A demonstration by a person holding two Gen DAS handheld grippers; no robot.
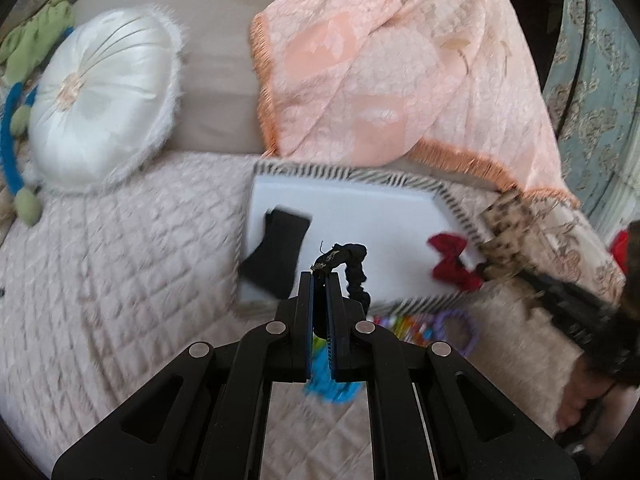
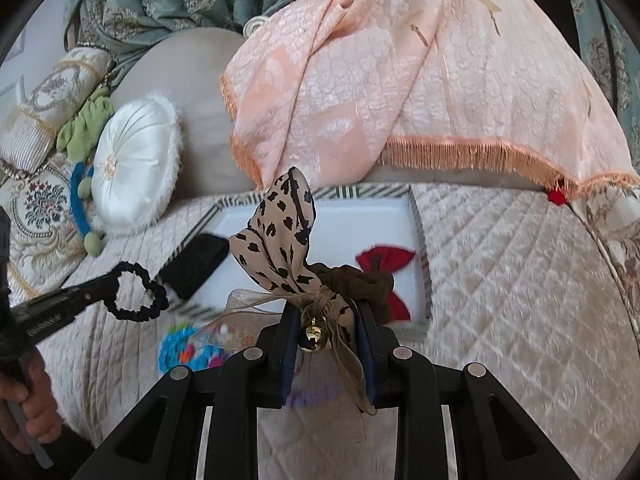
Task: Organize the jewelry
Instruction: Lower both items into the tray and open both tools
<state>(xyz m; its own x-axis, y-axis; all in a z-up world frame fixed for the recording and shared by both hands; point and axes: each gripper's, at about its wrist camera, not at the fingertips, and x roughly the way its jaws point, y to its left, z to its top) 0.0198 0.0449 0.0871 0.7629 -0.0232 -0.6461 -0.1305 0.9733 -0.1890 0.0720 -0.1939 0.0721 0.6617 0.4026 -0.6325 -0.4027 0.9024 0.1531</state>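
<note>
A white tray (image 1: 360, 208) with a striped rim lies on the quilted bed; it also shows in the right wrist view (image 2: 360, 216). A black pouch (image 1: 276, 252) and a red bow (image 1: 452, 264) lie in the tray. My left gripper (image 1: 319, 276) is shut on a black scrunchie (image 1: 352, 272) above the tray's near edge. My right gripper (image 2: 326, 312) is shut on a leopard-print scrunchie (image 2: 284, 240) with a brown band and a gold bell (image 2: 314, 336), near the tray's front. The left gripper and black scrunchie (image 2: 136, 292) appear at left in the right wrist view.
Coloured hair ties, blue (image 1: 332, 384) and purple (image 1: 460, 328), lie on the quilt before the tray. A round white cushion (image 1: 104, 96) and a peach fringed throw (image 1: 380, 68) sit behind the tray. Patterned pillows (image 2: 36, 208) lie at far left.
</note>
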